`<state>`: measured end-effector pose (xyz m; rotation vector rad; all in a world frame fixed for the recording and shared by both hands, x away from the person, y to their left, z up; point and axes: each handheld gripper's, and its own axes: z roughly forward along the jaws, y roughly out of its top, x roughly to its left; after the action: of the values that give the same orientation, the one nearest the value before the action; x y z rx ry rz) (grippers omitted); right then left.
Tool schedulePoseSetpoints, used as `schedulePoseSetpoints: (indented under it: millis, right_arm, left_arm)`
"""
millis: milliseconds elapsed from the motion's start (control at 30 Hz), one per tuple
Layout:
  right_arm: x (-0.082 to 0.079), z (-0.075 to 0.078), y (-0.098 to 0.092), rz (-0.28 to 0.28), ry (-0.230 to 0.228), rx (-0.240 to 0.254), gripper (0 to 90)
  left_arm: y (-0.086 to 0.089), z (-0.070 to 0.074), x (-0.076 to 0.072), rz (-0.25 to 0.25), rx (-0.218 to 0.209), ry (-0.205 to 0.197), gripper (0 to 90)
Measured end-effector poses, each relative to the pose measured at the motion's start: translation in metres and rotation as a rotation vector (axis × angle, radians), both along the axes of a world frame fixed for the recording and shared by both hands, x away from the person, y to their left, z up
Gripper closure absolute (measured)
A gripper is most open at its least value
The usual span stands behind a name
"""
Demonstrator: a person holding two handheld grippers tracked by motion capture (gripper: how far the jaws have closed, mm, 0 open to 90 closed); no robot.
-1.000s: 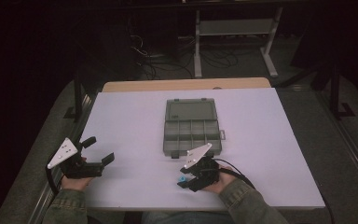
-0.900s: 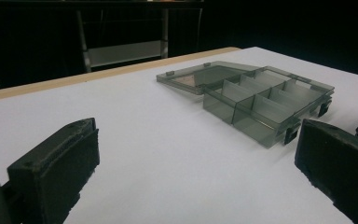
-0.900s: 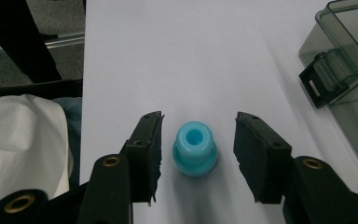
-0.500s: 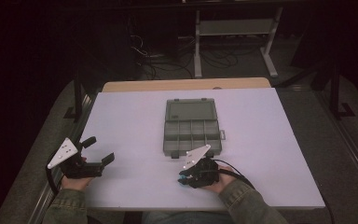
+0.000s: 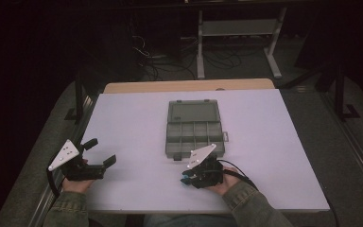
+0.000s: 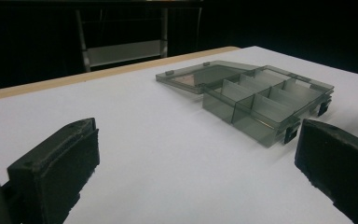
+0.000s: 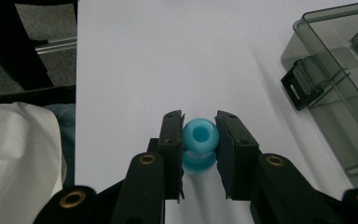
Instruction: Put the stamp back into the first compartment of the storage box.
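Between the right gripper's (image 7: 200, 144) clenched pads sits a blue spool-shaped bead (image 7: 199, 137); the open compartment box (image 7: 340, 93) lies just ahead, while the left gripper (image 5: 97, 158) gapes empty.

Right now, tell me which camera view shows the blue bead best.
The right gripper view: the blue bead sits large and centred, clamped between the right gripper pads, its hole visible. The high view gives a small blue speck under that gripper; the left gripper view catches a sliver at its right edge.

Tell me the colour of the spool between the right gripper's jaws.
Light blue spool, clearest in the right gripper view.
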<state>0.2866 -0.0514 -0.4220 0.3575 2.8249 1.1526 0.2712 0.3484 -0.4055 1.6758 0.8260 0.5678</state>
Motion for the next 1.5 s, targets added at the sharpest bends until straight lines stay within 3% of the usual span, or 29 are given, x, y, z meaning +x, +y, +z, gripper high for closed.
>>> schedulePoseSetpoints:
  millis: [100, 533, 767, 1300, 1500]
  right_arm:
    - [0.0, 0.003, 0.0, -0.013, 0.017, 0.003, 71.3]
    - [0.005, 0.011, 0.004, -0.011, 0.0, 0.02, 71.3]
    - [0.009, 0.02, 0.001, -0.041, 0.024, 0.041, 71.4]
    - [0.018, 0.048, 0.002, -0.049, -0.01, 0.052, 71.4]
    - [0.025, 0.051, 0.005, -0.035, -0.029, 0.021, 71.4]
  left_arm:
    - [0.0, 0.0, 0.0, -0.001, -0.003, 0.0, 0.0]
    - [0.0, 0.0, 0.0, -0.002, 0.003, 0.0, 0.0]
    - [0.0, 0.0, 0.0, -0.002, 0.003, 0.001, 0.0]
    - [-0.001, 0.0, -0.001, 0.001, -0.009, 0.003, 0.0]
    - [-0.001, 0.0, -0.001, 0.0, -0.011, 0.003, 0.0]
